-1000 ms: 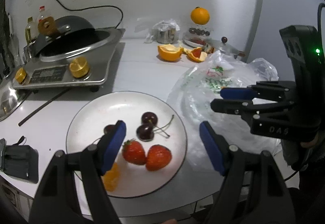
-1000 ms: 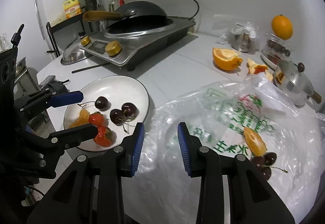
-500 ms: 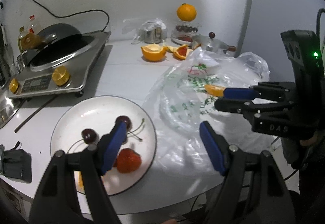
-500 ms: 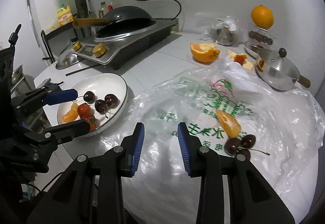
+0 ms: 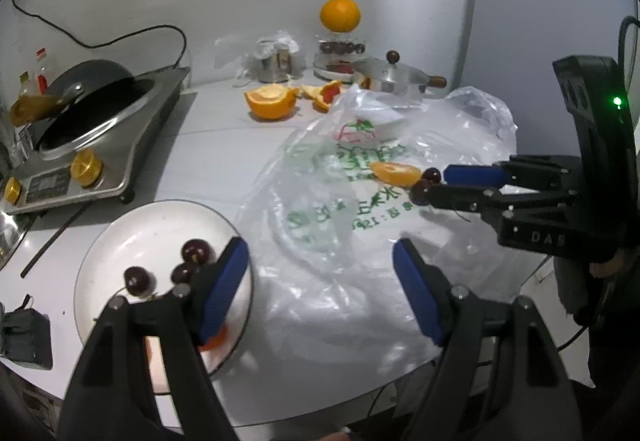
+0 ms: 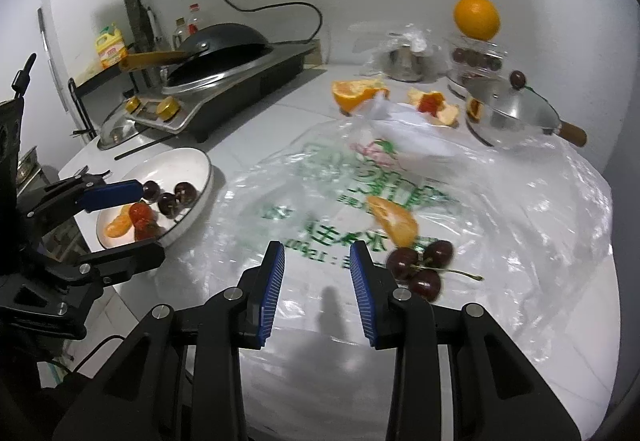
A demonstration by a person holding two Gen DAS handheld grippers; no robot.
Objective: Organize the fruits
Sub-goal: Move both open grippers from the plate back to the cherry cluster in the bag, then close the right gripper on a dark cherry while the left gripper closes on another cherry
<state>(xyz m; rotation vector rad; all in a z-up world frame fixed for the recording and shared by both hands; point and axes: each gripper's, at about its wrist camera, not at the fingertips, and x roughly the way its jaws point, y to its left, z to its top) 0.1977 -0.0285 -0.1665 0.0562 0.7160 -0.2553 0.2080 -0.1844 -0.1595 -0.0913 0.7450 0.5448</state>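
A white plate (image 5: 120, 241) (image 6: 200, 165) holds cherries (image 6: 176, 197), a strawberry (image 6: 140, 213) and an orange slice (image 6: 118, 228). On a clear plastic bag (image 6: 500, 209) (image 5: 328, 225) lie an orange wedge (image 6: 394, 221) (image 5: 396, 174) and three dark cherries (image 6: 420, 269). My left gripper (image 5: 320, 273) is open and empty, over the plate's right rim and the bag's edge. My right gripper (image 6: 316, 281) is open with a narrow gap, empty, just left of the bag's cherries.
An induction cooker with a black wok (image 6: 224, 53) stands at the back left. A cut orange half (image 6: 356, 95), peel pieces (image 6: 434, 105), a lidded steel pot (image 6: 512, 109), a whole orange on a jar (image 6: 476, 17) and a steel cup (image 6: 404, 61) stand at the back.
Both grippers have swung right, away from the plate and over the plastic bag. The orange wedge and cherries on the bag now lie close to my right gripper. Both stay empty.
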